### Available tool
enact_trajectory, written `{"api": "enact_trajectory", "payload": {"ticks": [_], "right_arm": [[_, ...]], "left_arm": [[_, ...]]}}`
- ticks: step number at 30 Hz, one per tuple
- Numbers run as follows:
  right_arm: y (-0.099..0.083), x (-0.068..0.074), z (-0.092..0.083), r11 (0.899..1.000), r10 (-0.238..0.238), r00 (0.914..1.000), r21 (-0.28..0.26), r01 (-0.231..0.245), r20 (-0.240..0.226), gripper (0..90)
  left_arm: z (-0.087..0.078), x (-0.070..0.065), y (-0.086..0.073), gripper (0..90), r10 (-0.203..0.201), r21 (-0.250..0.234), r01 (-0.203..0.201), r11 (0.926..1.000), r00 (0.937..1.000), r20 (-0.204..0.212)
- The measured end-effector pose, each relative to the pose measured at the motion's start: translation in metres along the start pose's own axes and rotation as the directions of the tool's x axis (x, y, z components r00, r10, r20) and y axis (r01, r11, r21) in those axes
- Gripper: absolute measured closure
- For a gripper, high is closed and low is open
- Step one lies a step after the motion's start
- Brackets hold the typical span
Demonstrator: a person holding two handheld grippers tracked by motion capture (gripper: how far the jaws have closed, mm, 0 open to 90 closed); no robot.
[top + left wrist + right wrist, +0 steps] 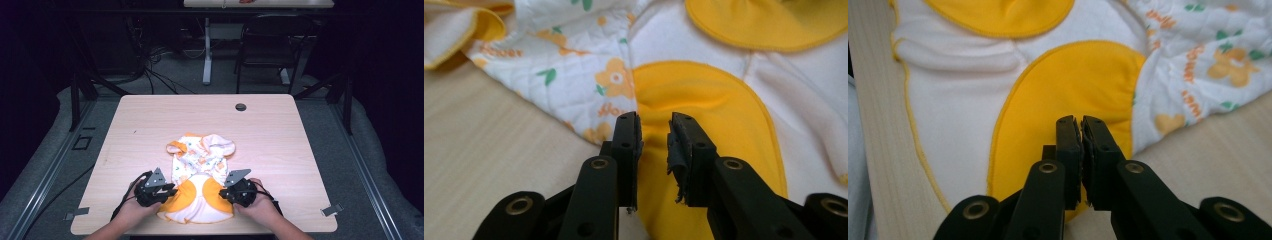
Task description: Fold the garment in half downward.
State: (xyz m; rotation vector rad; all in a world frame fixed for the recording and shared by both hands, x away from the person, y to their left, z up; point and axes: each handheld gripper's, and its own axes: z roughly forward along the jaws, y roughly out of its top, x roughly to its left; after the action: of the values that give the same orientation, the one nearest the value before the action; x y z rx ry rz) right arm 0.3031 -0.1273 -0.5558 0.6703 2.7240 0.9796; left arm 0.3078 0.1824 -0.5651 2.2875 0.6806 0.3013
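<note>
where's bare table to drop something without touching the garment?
Bare table runs across the far half, between the garment and the grommet hole; also strips left and right of it. Crowded at the near edge: left gripper and right gripper flank the garment's hem.

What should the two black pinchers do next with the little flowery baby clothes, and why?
Probably close the left gripper on the orange fabric patch of the white flower-print baby garment: its jaws stand slightly apart over that patch. The right gripper already looks shut at the other orange patch.
</note>
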Motion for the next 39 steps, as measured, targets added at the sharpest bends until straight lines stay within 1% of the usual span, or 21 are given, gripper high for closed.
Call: {"api": "enact_trajectory", "payload": {"ticks": [2,4,5,6,7,8,9,11,14,16,18,19,21,22,23,24,25,29,34,35,39], "right_arm": [[0.003,-0.001,-0.002,1.000,-0.001,1.0000,-0.007,0.002,0.006,85.5],[0.019,-0.013,-0.010,1.000,-0.013,0.9996,-0.003,0.013,0.025,83.2],[0.019,-0.013,-0.010,1.000,-0.013,0.9996,-0.003,0.013,0.025,83.2],[0.028,-0.023,-0.013,1.000,-0.010,0.9992,-0.009,0.010,0.039,81.9],[0.028,-0.023,-0.013,1.000,-0.010,0.9992,-0.009,0.010,0.039,81.9],[0.036,-0.034,-0.014,1.000,0.003,0.9986,-0.007,-0.003,0.053,81.2],[0.036,-0.034,-0.014,1.000,0.003,0.9986,-0.007,-0.003,0.053,81.2],[0.044,-0.044,-0.014,1.000,0.014,0.9976,-0.006,-0.014,0.067,81.2],[0.055,-0.062,-0.008,1.000,0.018,0.9955,0.003,-0.018,0.093,81.1],[0.061,-0.071,-0.002,1.000,0.029,0.9946,0.004,-0.029,0.100,81.3],[0.070,-0.084,0.010,0.999,0.038,0.9932,0.006,-0.039,0.110,81.4],[0.070,-0.084,0.010,0.999,0.038,0.9932,0.006,-0.039,0.110,81.4],[0.074,-0.091,0.018,0.999,0.049,0.9926,0.012,-0.050,0.111,81.4],[0.075,-0.097,0.028,0.998,0.060,0.9918,0.018,-0.063,0.113,81.3],[0.075,-0.097,0.028,0.998,0.060,0.9918,0.018,-0.063,0.113,81.3],[0.075,-0.101,0.038,0.997,0.071,0.9912,0.030,-0.075,0.112,80.9],[0.075,-0.101,0.038,0.997,0.071,0.9912,0.030,-0.075,0.112,80.9],[0.071,-0.104,0.054,0.995,0.074,0.9920,0.061,-0.080,0.103,80.6],[0.066,-0.101,0.062,0.994,0.071,0.9931,0.076,-0.078,0.093,80.6],[0.066,-0.100,0.062,0.994,0.059,0.9941,0.090,-0.068,0.091,80.6],[0.065,-0.096,0.061,0.993,0.041,0.9961,0.108,-0.050,0.078,80.7]], "left_arm": [[-0.003,0.007,0.010,72.8,0.001,-0.004,-0.001,1.0000,1.0000,-0.004],[-0.007,0.016,0.022,71.6,0.002,-0.017,-0.002,0.9999,0.9999,-0.014],[-0.010,0.021,0.027,71.6,-0.007,-0.025,0.006,0.9997,0.9998,-0.017],[-0.011,0.026,0.033,71.0,-0.022,-0.039,0.021,0.9990,0.9996,-0.020],[-0.012,0.030,0.037,71.0,-0.036,-0.046,0.035,0.9983,0.9991,-0.020],[-0.013,0.036,0.043,70.6,-0.046,-0.053,0.044,0.9976,0.9985,-0.029],[-0.014,0.040,0.048,70.6,-0.054,-0.058,0.052,0.9970,0.9979,-0.037],[-0.012,0.049,0.056,70.6,-0.059,-0.059,0.056,0.9967,0.9971,-0.047],[-0.004,0.064,0.067,70.9,-0.071,-0.064,0.067,0.9957,0.9961,-0.053],[0.006,0.073,0.074,71.2,-0.072,-0.058,0.067,0.9961,0.9945,-0.076],[0.014,0.080,0.077,71.4,-0.086,-0.059,0.082,0.9949,0.9937,-0.072],[0.019,0.083,0.079,71.4,-0.089,-0.063,0.084,0.9944,0.9937,-0.069],[0.029,0.088,0.081,71.8,-0.108,-0.064,0.104,0.9926,0.9923,-0.061],[0.035,0.089,0.081,71.8,-0.113,-0.065,0.109,0.9919,0.9916,-0.063],[0.041,0.090,0.081,71.8,-0.115,-0.053,0.112,0.9923,0.9914,-0.063],[0.047,0.091,0.080,71.8,-0.115,-0.040,0.112,0.9929,0.9913,-0.065],[0.051,0.091,0.079,71.8,-0.115,-0.030,0.113,0.9931,0.9913,-0.065],[0.067,0.089,0.075,71.8,-0.107,0.015,0.108,0.9941,0.9918,-0.071],[0.073,0.085,0.068,72.2,-0.094,0.055,0.097,0.9937,0.9933,-0.068],[0.074,0.084,0.066,72.4,-0.095,0.059,0.099,0.9933,0.9932,-0.067],[0.072,0.080,0.060,72.6,-0.095,0.048,0.097,0.9941,0.9940,-0.054]]}}
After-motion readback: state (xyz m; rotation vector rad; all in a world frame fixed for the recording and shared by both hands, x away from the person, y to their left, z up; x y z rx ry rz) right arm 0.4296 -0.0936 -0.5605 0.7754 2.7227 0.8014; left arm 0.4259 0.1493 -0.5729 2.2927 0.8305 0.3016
